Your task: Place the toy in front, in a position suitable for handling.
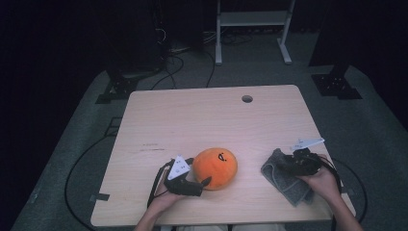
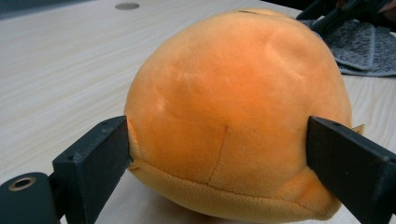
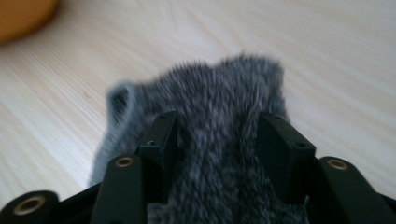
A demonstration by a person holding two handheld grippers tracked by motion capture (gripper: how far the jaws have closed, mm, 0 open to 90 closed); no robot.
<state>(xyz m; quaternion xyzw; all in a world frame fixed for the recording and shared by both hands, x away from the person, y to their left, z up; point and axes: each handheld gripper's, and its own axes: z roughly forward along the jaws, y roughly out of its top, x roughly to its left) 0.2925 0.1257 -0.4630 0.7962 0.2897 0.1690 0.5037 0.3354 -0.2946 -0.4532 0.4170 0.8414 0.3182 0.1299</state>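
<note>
Left gripper (image 1: 204, 184): lay low on the table (image 1: 192, 115) near its front edge, held from below by the person's left hand (image 1: 163, 197). In the left gripper view its two black jaws stood wide, one against each flank of the orange plush toy (image 2: 238, 116), the pads touching the fabric with a slight dent at the left one; a light grip on the toy.

Orange plush toy (image 1: 215, 167): round, soft, a small dark mark on its upper face; sat on the table near the middle of the front edge, just beside the left gripper.

Right gripper (image 1: 288, 162): near the front right corner of the table, held by the person's right hand (image 1: 321, 182), a grey three-cornered plate (image 1: 306, 143) on top. In the right gripper view, which was blurred, its jaws stood partly open with a raised fold of the grey cloth (image 3: 219, 121) between them; both pads seemed to touch the pile, but whether they pressed it could not be told.

Grey cloth (image 1: 284, 179): fuzzy, rumpled, lying by the front right corner, well apart from the toy.

Table: pale wood, with a round hole (image 1: 247, 98) near the far edge.
</note>
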